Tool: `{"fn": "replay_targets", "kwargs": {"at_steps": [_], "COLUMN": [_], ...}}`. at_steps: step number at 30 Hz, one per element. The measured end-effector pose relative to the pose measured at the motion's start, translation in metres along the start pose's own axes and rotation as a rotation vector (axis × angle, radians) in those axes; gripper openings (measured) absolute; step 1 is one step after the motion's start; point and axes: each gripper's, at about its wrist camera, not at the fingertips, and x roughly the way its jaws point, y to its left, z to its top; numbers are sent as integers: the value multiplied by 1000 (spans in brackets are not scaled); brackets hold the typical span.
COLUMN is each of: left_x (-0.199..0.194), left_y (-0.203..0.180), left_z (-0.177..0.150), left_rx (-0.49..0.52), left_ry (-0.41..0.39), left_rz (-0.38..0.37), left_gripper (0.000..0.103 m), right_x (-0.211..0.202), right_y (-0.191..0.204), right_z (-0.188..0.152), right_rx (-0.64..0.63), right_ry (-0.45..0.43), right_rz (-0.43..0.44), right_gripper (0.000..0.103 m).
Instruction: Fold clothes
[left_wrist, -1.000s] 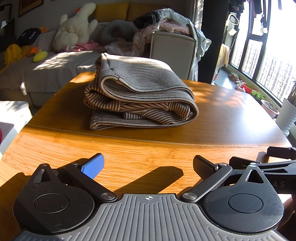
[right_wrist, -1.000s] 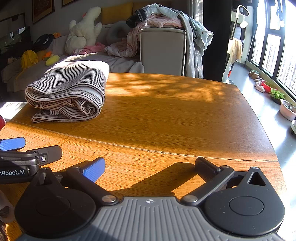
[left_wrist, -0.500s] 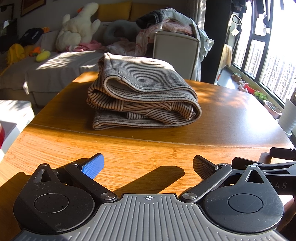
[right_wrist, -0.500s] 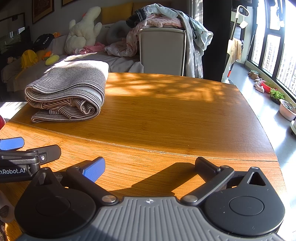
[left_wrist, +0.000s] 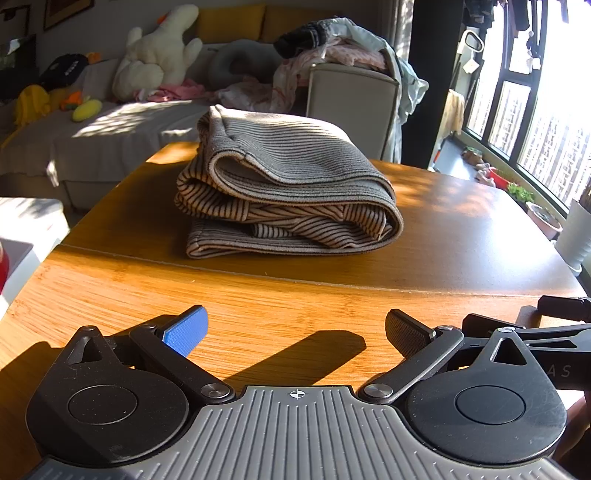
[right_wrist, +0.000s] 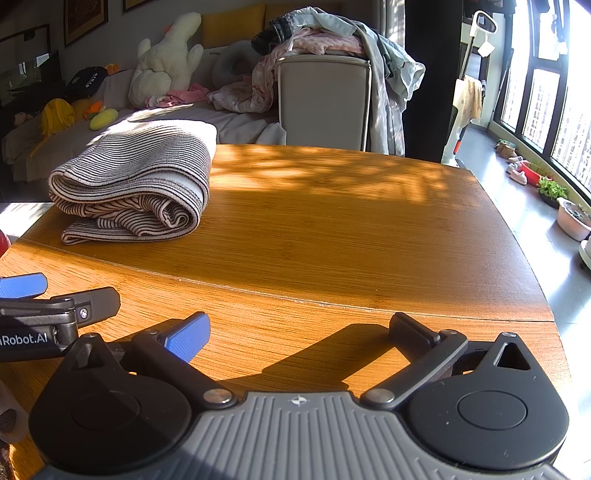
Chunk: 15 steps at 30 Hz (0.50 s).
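A grey and tan striped garment (left_wrist: 288, 195) lies folded in a thick bundle on the wooden table (left_wrist: 461, 229), straight ahead in the left wrist view. The right wrist view has the same striped garment (right_wrist: 136, 184) at the far left of the table (right_wrist: 351, 229). My left gripper (left_wrist: 295, 332) is open and holds nothing, low over the table's near part, well short of the bundle. My right gripper (right_wrist: 299, 332) is open and holds nothing too, to the right of the left one. Each view catches the other gripper at its edge.
A beige chair (right_wrist: 323, 99) heaped with loose clothes (right_wrist: 321, 33) stands behind the table. Further back is a sofa (left_wrist: 110, 136) with a white plush toy (left_wrist: 155, 70). Windows and potted plants (right_wrist: 552, 188) line the right side. The table's right half is bare wood.
The left wrist view has shifted slightly leftward, so the folded garment sits a little further right and nearer in it. The right gripper has not moved. Both stay open.
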Motion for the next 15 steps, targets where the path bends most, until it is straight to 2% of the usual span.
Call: {"fn": "replay_targets", "kwargs": {"at_steps": [11,15], "left_x": [-1,-2], "left_y": [2,3], "left_z": [0,0], "left_rx": [-4,6], "left_ry": [-1,-2], "left_rz": [-6,-51], "left_gripper": [103,103], "right_x": [0,-2], "right_y": [-1,-1], "right_z": [0,-1], "right_rx": [2,10], "right_ry": [0,-1], "right_rz": [-3,-15], "right_gripper": [103,103]}}
